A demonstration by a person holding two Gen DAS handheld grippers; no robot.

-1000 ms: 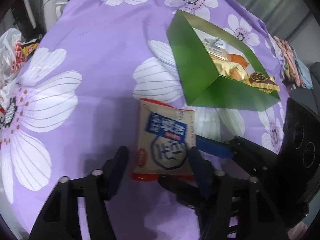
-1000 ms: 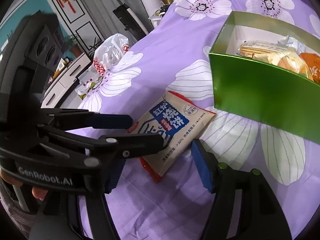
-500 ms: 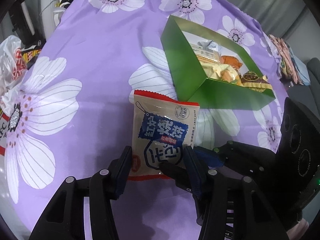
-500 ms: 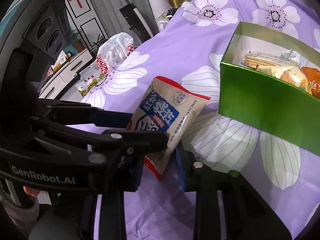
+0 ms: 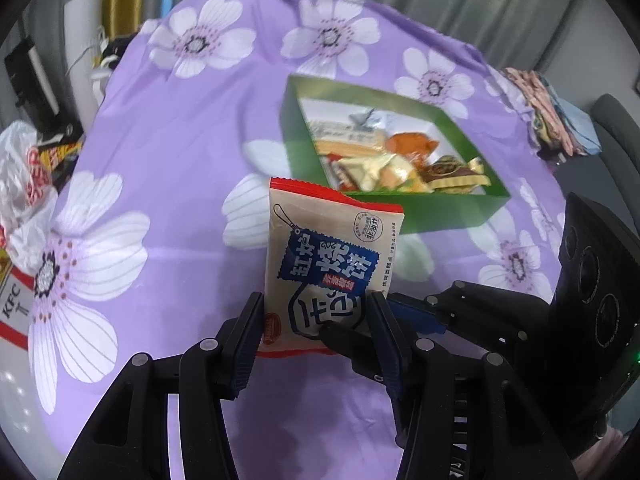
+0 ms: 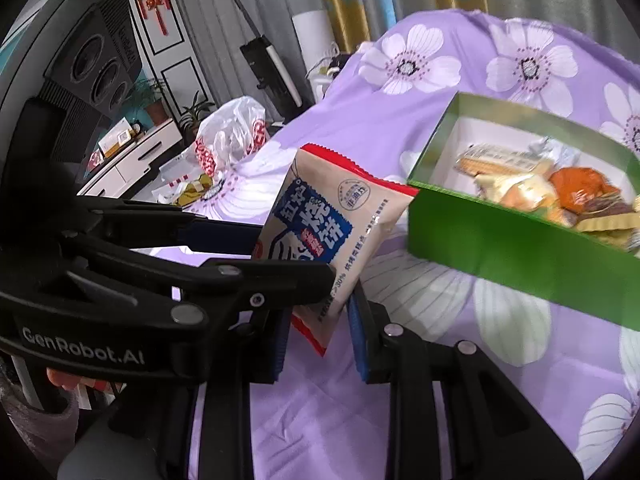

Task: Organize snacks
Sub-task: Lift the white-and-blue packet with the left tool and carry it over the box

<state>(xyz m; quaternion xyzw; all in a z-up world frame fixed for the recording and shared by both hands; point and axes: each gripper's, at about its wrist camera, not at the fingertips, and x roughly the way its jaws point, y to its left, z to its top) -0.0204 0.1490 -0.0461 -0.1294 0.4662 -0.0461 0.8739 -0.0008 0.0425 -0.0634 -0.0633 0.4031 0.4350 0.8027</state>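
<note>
— Where's the packet?

— My left gripper [image 5: 316,322] and right gripper [image 6: 318,330] both pinch the biscuit packet [image 5: 330,256] upright, just before the green box [image 5: 452,210] (packet's bottom edge hidden).

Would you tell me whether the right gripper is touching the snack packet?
Touching: the right wrist view shows the right gripper's pads pressed against the snack packet's lower end.

The left wrist view looks forward and down along its own tongs [image 5: 316,336], close to a snack packet [image 5: 328,264], with the green box [image 5: 448,212] beyond their tips. The right wrist view looks along its tongs [image 6: 320,328] from the other side, facing left across the purple cloth [image 6: 460,392]. Both views share the packet, box, cloth and each other's tongs.
</note>
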